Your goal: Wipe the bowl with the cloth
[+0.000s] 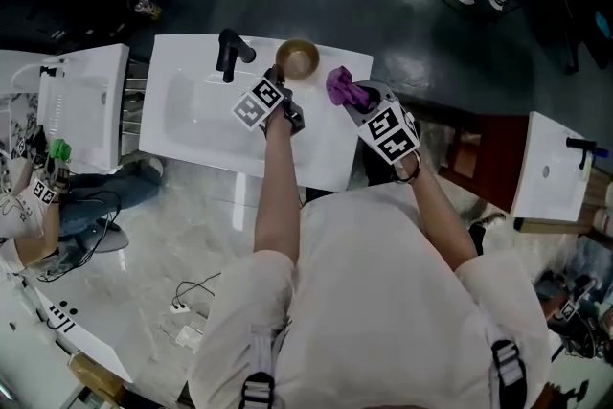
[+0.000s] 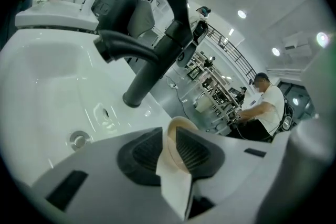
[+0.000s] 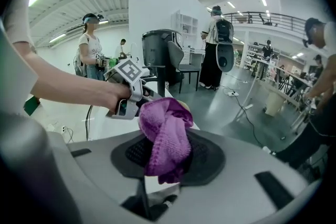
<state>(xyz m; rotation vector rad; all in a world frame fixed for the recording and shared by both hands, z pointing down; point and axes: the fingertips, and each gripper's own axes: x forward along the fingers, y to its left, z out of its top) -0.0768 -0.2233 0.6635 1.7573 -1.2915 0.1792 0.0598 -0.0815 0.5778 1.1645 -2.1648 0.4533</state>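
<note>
Left gripper [image 2: 169, 140]: closed on bowl [image 2: 178, 127] rim.
Right gripper [image 3: 168, 150]: clamped purple cloth [image 3: 165, 131].
Head view only: whole bowl sat beside faucet [image 1: 231, 54].

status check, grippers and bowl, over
Left gripper shut on bowl rim, by the tap. Right gripper shut on cloth, beside bowl, not inside it. Nothing in the way.

Glossy, smooth white on the sink [image 1: 192, 115]; matt black on the faucet [image 1: 230, 55]; soft, nubbly purple knit for the cloth [image 1: 342, 87]; smooth, faintly shiny tan on the bowl [image 1: 298, 58].
</note>
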